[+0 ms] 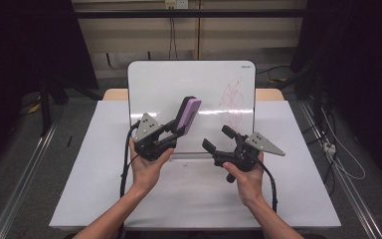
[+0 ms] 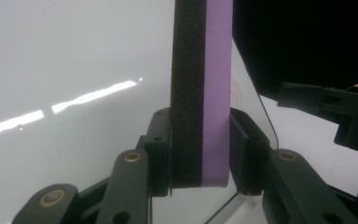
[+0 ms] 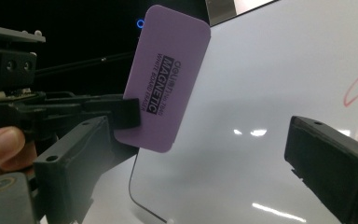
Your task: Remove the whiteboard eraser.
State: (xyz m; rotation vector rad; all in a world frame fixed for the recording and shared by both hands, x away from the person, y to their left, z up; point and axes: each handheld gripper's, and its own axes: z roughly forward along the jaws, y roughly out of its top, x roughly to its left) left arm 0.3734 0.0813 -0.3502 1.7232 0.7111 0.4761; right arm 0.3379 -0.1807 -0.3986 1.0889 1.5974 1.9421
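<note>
A purple whiteboard eraser (image 1: 188, 115) with a black felt face is clamped upright in my left gripper (image 1: 176, 130), held just in front of the whiteboard (image 1: 179, 84). In the left gripper view both jaws press the eraser (image 2: 200, 93) near its lower end. The eraser's printed purple back (image 3: 168, 79) faces the right gripper view. A red scribble (image 1: 231, 102) marks the board's right half, to the right of the eraser. My right gripper (image 1: 219, 138) is open below the scribble, with nothing between its jaws (image 3: 200, 158).
The whiteboard stands propped at the back of a white table (image 1: 104, 174). Cables trail from both grippers toward the table's front. Dark floor, rails and loose wires (image 1: 343, 159) lie off both sides of the table.
</note>
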